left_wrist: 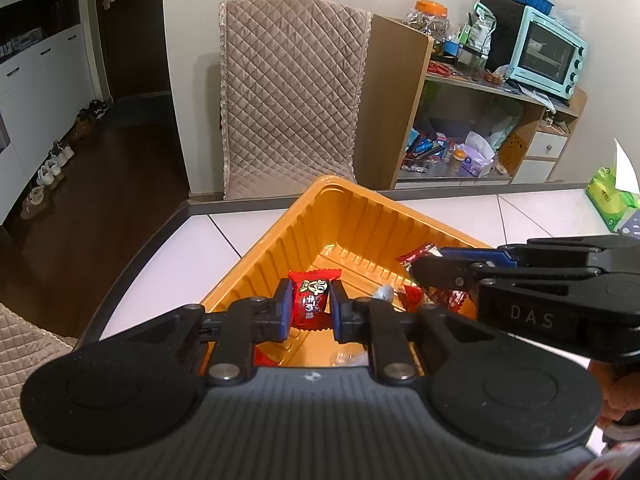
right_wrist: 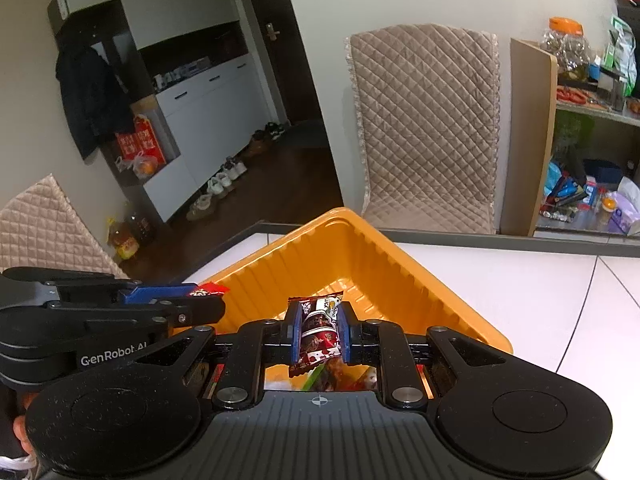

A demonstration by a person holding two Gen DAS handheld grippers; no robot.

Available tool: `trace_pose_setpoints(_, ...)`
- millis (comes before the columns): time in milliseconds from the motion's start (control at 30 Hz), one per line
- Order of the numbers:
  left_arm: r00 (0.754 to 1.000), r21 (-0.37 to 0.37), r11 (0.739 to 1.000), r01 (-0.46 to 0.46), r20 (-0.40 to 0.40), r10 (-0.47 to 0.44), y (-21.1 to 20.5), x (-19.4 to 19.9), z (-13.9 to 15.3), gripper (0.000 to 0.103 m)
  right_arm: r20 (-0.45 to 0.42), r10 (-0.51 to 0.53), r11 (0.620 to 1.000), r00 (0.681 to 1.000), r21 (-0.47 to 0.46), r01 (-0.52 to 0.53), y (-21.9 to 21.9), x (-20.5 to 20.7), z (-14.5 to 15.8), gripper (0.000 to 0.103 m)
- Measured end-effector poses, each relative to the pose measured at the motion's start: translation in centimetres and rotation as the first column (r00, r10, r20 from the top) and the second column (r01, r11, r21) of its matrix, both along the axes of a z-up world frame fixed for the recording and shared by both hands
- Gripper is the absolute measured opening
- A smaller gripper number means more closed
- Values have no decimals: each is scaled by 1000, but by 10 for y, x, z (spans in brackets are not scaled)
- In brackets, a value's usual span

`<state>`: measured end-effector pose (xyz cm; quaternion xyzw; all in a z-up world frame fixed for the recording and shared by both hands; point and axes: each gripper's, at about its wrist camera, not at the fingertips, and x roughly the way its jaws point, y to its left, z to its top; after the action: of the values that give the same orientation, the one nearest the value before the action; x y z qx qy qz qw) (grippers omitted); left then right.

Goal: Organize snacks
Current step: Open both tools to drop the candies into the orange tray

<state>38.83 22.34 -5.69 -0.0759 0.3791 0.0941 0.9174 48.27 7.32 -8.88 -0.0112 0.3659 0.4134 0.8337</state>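
Observation:
An orange plastic tray (left_wrist: 352, 216) stands on the white table, also in the right wrist view (right_wrist: 360, 248). My left gripper (left_wrist: 311, 304) is shut on a red candy packet (left_wrist: 312, 298) and holds it over the tray's near left part. My right gripper (right_wrist: 320, 330) is shut on a dark brown and white snack packet (right_wrist: 319, 332) over the tray. The right gripper shows side-on in the left wrist view (left_wrist: 424, 268), with its packet's end (left_wrist: 416, 254) sticking out. Several wrapped sweets (left_wrist: 414, 296) lie in the tray.
A quilted chair (left_wrist: 292, 92) stands behind the table's far edge. A shelf unit (left_wrist: 472, 132) with clutter and a pale blue oven (left_wrist: 548, 52) stands at the right. A green tissue box (left_wrist: 612, 200) sits on the table's right.

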Motion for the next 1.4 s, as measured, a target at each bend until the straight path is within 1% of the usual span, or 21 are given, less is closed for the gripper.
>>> trace_pose_setpoints(400,999,-16,1000,5,-35,-5,1,30,-16,18,-35,-32,999,999,17,32,4,22,-12,19)
trace_pose_setpoints(500,999,-10,1000,6,-42,-7,1,32,-19,23,-42,-35,999,998,20,36,2,23,-15,19)
trace_pose_setpoints(567,999,-7,1000,3,-47,-4,1,33,-20,31,-45,-38,999,998,21,39,1,24,-15,19)
trace_pose_setpoints(933,997,-10,1000,-12,-78,11,9,26,-25,34,-51,-34,998,998,44,37,7,27,-16,19)
trace_pose_setpoints(1000,997,-10,1000,-14,-81,13,10,25,-25,36,-40,-32,997,999,63,35,9,27,-14,19)
trace_pose_setpoints(1067,996,-10,1000,-18,-83,17,11,23,-24,37,-21,-55,995,998,86,56,10,26,-11,19)
trace_pose_setpoints(1200,996,-19,1000,-21,-84,19,12,16,-22,45,-37,-57,988,998,145,62,9,28,-5,20)
trace_pose_setpoints(1233,996,-22,999,-24,-84,22,12,13,-22,46,-43,-57,987,997,146,63,8,28,-4,22)
trace_pose_setpoints(1300,996,-27,999,-37,-88,35,13,7,-20,46,-50,-64,988,997,138,70,4,27,-3,32)
trace_pose_setpoints(1367,995,-37,998,-47,-90,44,13,0,-17,49,-45,-76,988,996,132,81,-1,23,0,49)
trace_pose_setpoints(1400,995,-44,998,-48,-89,44,14,-3,-15,50,-39,-78,988,996,132,82,-5,19,1,51)
